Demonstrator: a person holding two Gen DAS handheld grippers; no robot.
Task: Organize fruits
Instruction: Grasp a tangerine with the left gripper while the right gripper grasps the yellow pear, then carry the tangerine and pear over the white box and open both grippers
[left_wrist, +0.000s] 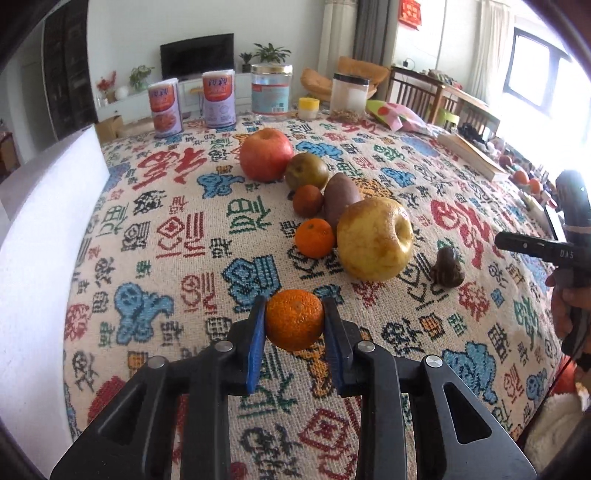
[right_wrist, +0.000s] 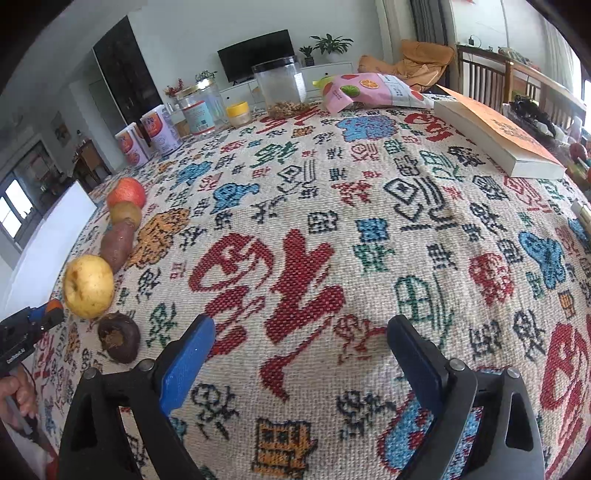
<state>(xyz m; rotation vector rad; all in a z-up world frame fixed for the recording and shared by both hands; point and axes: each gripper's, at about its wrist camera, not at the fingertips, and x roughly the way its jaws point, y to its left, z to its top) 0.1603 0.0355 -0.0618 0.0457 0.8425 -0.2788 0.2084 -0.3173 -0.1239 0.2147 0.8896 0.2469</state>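
My left gripper (left_wrist: 294, 317) is shut on a small orange tangerine (left_wrist: 294, 319), held just above the patterned tablecloth (left_wrist: 184, 236). Ahead lies a row of produce: a red apple (left_wrist: 266, 154), a green-brown fruit (left_wrist: 306, 171), a dark red fruit (left_wrist: 307, 200), a sweet potato (left_wrist: 341, 197), another tangerine (left_wrist: 314, 238), a yellow apple (left_wrist: 375, 239) and a dark brown fruit (left_wrist: 447, 266). My right gripper (right_wrist: 300, 343) is open and empty over bare cloth; the yellow apple (right_wrist: 88, 286) and brown fruit (right_wrist: 119, 342) lie to its left.
Two cans (left_wrist: 192, 103), a glass jar (left_wrist: 271, 88), a plastic jar (left_wrist: 349, 94) and a small yellow-lidded jar (left_wrist: 308, 108) stand along the far edge. A snack bag (right_wrist: 369, 90) and a book (right_wrist: 495, 134) lie at the far right. A white panel (left_wrist: 40, 229) borders the left side.
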